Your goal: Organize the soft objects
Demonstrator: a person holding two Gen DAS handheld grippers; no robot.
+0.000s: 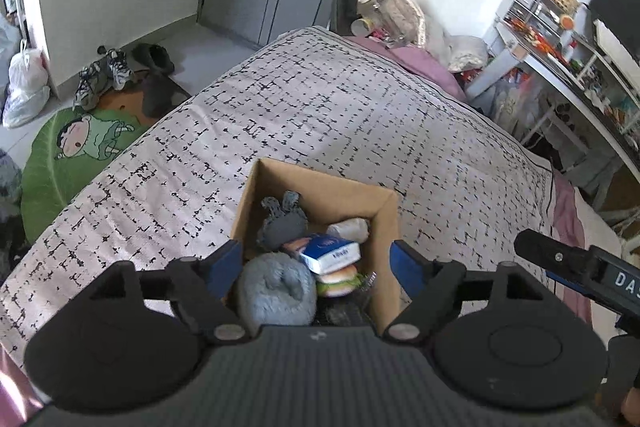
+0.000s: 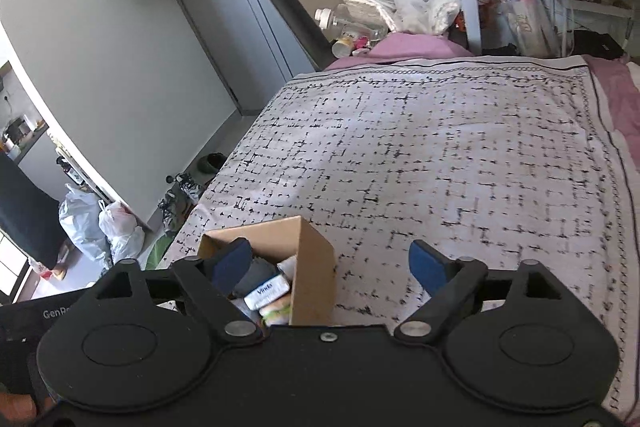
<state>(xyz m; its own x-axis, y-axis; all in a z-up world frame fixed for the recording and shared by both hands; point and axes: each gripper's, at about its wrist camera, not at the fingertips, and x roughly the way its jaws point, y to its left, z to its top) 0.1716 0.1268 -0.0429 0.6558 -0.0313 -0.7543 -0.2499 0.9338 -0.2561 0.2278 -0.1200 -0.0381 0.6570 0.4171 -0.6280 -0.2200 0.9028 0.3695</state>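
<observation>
A brown cardboard box (image 1: 384, 223) stands on the patterned bedspread (image 1: 320, 107). Inside lie a grey plush (image 1: 282, 223), a light blue fluffy plush (image 1: 276, 287), a blue and white tissue pack (image 1: 330, 253), a burger-shaped toy (image 1: 338, 281) and a white soft item (image 1: 350, 229). My left gripper (image 1: 316, 265) is open and empty, right above the box. The box also shows in the right wrist view (image 2: 314, 275), with the tissue pack (image 2: 266, 293) visible. My right gripper (image 2: 330, 265) is open and empty, over the box's right side.
The bedspread (image 2: 440, 167) stretches ahead. A cluttered white desk (image 1: 560, 59) stands right of the bed. Bottles and bags (image 1: 384, 15) sit at the bed's far end. Shoes (image 1: 104, 75), a green rug (image 1: 72, 147) and plastic bags (image 2: 100, 227) lie on the floor left.
</observation>
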